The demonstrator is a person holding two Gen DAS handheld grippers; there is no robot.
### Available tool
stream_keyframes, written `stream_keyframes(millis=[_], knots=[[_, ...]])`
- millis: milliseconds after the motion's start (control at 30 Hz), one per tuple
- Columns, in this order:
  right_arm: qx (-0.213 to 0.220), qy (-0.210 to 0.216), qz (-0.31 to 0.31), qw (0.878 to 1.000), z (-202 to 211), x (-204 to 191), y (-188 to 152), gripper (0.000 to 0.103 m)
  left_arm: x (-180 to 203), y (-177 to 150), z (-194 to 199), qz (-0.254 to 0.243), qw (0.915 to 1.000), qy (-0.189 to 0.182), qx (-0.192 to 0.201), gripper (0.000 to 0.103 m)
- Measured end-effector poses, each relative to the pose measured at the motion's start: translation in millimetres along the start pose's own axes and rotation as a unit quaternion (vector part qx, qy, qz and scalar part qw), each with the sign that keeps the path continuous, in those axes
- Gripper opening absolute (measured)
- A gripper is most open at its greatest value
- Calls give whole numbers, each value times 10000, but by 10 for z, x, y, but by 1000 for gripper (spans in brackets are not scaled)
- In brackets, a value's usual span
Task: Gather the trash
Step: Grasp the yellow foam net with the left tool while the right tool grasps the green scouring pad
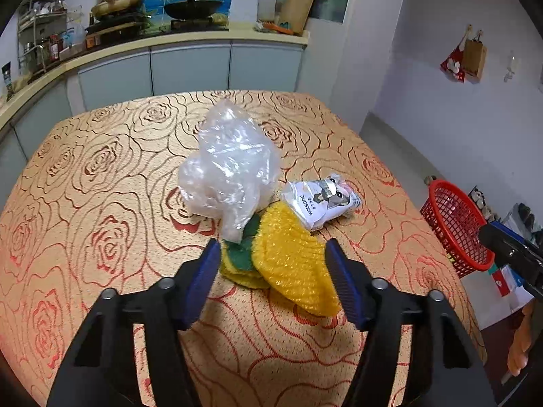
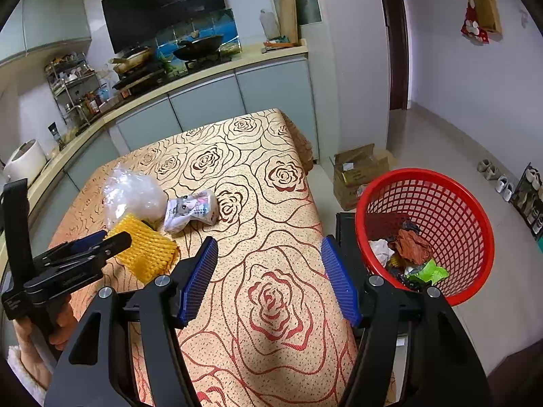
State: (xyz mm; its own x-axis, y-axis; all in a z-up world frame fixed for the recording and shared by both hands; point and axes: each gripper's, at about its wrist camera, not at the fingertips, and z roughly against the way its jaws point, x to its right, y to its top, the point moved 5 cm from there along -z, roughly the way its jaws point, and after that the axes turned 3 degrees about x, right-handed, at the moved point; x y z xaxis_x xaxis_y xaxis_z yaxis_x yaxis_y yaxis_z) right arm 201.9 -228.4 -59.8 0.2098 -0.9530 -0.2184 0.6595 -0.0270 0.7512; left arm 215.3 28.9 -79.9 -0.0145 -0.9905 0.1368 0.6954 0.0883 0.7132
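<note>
At six o'clock of the clear bag, the yellow foam net is straddled, not yet pinched, by the open left gripper; the bag corner could be caught too. The right gripper is held open, empty.

1. The left wrist view is looking forward and down along the left gripper, its 2 fingers framing the lower edge. It is sitting close over the table, facing the kitchen counter. The yellow foam net is lying nearest, between the fingers.
2. The right wrist view is looking the same way from further right and further back, along the right gripper, tilted down over the table's right edge.
3. Both views are sharing the table, the counter, the foam net, the clear plastic bag, the printed packet and the red basket.
4. Each view is catching the other gripper at its edge.
</note>
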Motion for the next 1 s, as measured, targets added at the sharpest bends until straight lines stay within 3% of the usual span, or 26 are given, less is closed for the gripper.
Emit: stream_keyframes(millis=[100,133,167,333,1000], knots=[[-44,33,54,10000,-49,-46,5,61,10,-23,-28,-90,9999,72,15,44],[-63,50,82,9999,-70,-72,3,61,6,-26,-20,-124,9999,85,27,32],[-79,65,108,9999,-89,-104,-2,61,-7,-31,-4,-147,9998,90,39,28],[-195,230,294,9991,-213,-343,-31,61,-167,-78,138,-32,10000,13,87,20],[-829,1223,1083,9831,-750,-1550,-248,61,-1065,-74,872,495,9942,637,707,18]])
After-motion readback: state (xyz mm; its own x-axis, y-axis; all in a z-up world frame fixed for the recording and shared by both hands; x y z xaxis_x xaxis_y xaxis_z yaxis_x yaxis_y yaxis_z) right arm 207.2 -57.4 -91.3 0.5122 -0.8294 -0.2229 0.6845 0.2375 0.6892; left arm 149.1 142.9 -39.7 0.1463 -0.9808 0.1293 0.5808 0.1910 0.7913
